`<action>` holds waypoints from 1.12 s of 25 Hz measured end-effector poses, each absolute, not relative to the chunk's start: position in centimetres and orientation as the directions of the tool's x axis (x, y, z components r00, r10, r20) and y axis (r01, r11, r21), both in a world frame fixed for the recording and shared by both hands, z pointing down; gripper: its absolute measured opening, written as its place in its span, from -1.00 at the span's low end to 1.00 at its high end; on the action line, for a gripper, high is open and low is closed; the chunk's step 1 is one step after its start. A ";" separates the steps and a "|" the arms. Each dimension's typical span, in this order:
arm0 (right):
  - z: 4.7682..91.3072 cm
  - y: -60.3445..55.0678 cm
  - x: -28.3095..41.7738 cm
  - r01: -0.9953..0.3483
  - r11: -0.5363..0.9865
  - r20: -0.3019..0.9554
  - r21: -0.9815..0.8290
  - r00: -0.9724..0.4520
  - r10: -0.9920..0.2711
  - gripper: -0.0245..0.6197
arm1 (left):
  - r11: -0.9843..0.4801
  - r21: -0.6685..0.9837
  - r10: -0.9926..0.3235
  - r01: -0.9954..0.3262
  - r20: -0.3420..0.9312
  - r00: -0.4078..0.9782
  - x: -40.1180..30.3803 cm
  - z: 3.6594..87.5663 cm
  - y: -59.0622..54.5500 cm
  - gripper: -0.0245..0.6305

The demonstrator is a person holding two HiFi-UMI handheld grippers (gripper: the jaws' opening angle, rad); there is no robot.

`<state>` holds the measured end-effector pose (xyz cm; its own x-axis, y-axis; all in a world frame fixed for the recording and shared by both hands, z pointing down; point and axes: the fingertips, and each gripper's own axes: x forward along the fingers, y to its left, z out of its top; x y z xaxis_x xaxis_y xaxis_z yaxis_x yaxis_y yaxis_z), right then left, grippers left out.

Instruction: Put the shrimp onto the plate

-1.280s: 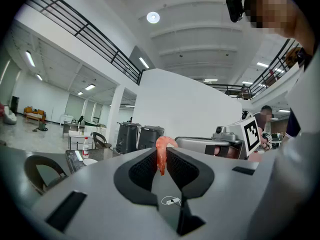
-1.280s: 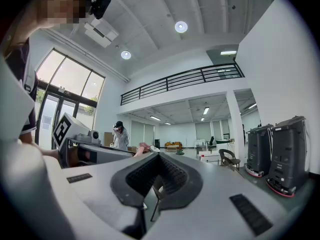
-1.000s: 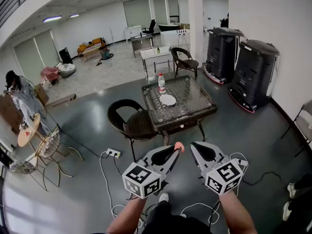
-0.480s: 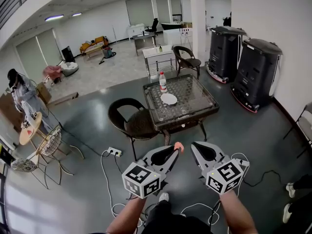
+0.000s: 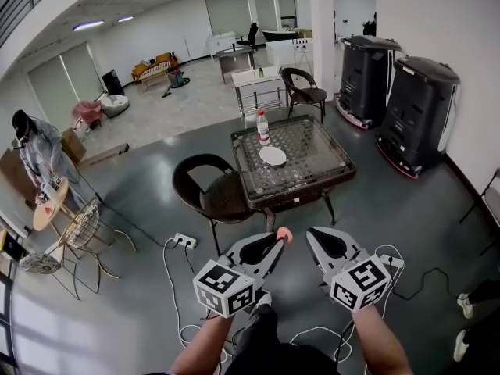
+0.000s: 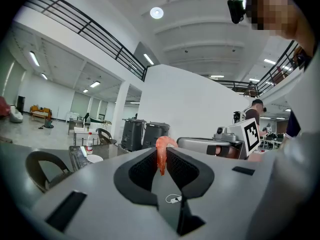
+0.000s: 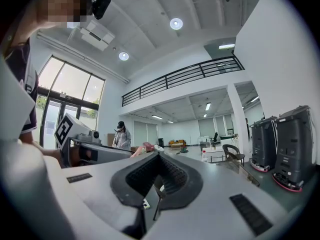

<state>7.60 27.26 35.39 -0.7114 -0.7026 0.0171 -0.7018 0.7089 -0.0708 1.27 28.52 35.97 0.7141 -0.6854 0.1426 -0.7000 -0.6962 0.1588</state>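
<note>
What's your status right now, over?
Left gripper shut on shrimp. Right gripper shut, empty. Plate on table ahead, shrimp not there yet. Chair beside table.

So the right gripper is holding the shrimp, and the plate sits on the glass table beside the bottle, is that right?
Not quite: the left gripper holds the shrimp, as the left gripper view shows; the right gripper is shut, empty. The plate does sit on the glass table beside the bottle.
</note>
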 end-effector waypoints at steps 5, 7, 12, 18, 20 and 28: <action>35.7 24.4 7.3 -0.706 0.704 0.025 -0.073 -0.707 -0.706 -0.91 | -0.699 0.168 -0.681 -0.695 0.139 0.719 0.8 36.2 25.6 -0.73; 36.1 22.8 7.1 -0.710 0.700 0.032 -0.074 -0.703 -0.710 -0.91 | -0.700 0.172 -0.679 -0.693 0.140 0.721 0.5 36.5 24.0 -0.73; 37.0 18.0 5.5 -0.721 0.688 0.058 -0.079 -0.693 -0.719 -0.91 | -0.700 0.192 -0.675 -0.688 0.136 0.725 -1.5 37.2 19.0 -0.73; 38.3 10.9 2.8 -0.733 0.675 0.105 -0.085 -0.681 -0.725 -0.91 | -0.706 0.231 -0.655 -0.669 0.146 0.742 -3.9 38.7 11.8 -0.73; 38.5 8.6 2.1 -0.740 0.667 0.122 -0.083 -0.672 -0.730 -0.91 | -0.710 0.243 -0.646 -0.661 0.150 0.749 -4.7 39.0 9.3 -0.73; 37.8 0.3 0.3 -0.781 0.620 0.157 -0.074 -0.623 -0.766 -0.91 | -0.732 0.285 -0.601 -0.619 0.157 0.784 -7.1 39.1 1.0 -0.73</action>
<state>0.31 0.27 37.79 -0.6234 -0.7660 0.1568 -0.7809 0.6203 -0.0743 -7.08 0.97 39.12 0.7835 -0.6012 0.1570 -0.6188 -0.7322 0.2845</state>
